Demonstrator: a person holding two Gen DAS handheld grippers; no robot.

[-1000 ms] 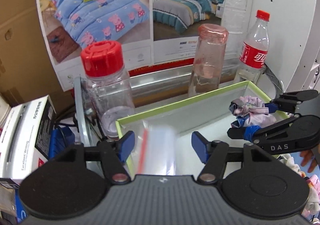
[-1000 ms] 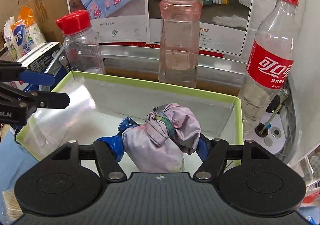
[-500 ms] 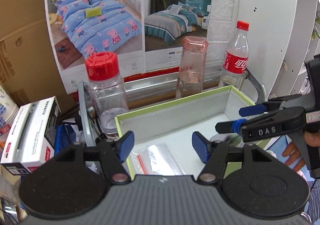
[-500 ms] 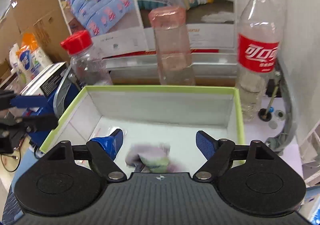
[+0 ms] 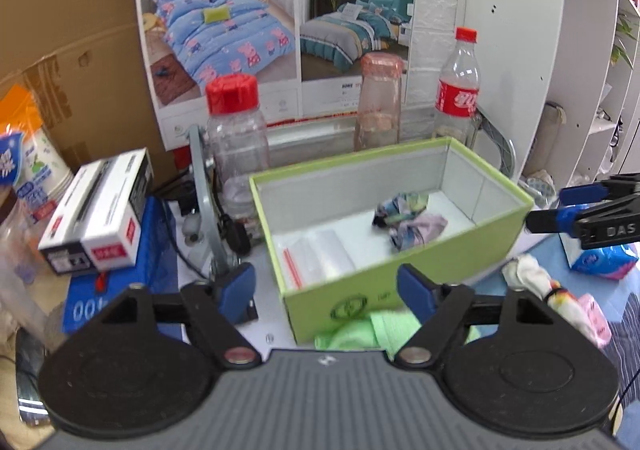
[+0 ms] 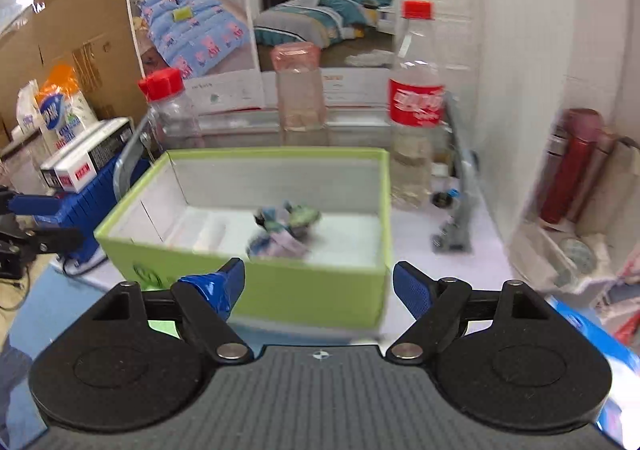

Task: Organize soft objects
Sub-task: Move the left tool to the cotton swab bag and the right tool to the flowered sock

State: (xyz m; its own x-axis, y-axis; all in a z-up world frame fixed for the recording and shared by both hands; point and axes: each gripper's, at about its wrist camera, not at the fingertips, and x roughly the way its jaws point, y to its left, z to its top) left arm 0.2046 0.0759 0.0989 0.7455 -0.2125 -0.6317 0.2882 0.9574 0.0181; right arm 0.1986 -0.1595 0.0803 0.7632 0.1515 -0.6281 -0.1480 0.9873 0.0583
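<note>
A green box point(image 5: 404, 286) with a white inside holds a crumpled pale cloth point(image 5: 408, 219) and a clear zip bag point(image 5: 320, 256). The box point(image 6: 304, 290) and cloth point(image 6: 284, 232) also show in the right wrist view. My left gripper point(image 5: 326, 290) is open and empty, in front of the box's near left corner. My right gripper point(image 6: 318, 284) is open and empty, in front of the box; it also shows at the right edge of the left wrist view point(image 5: 560, 205). A green cloth point(image 5: 360, 330) lies in front of the box. A white and pink soft item point(image 5: 560, 298) lies to the right.
A red-capped jar point(image 5: 236, 137), a pink tumbler point(image 5: 378, 105) and a cola bottle point(image 5: 456, 89) stand behind the box. A white carton point(image 5: 100, 213) sits on a blue box at left. A tissue pack point(image 5: 604, 258) lies at right. White shelves point(image 5: 592, 61) stand at right.
My right gripper opened and let the crumpled cloth fall into the box, then drew back. My left gripper released the zip bag into the box and pulled back too.
</note>
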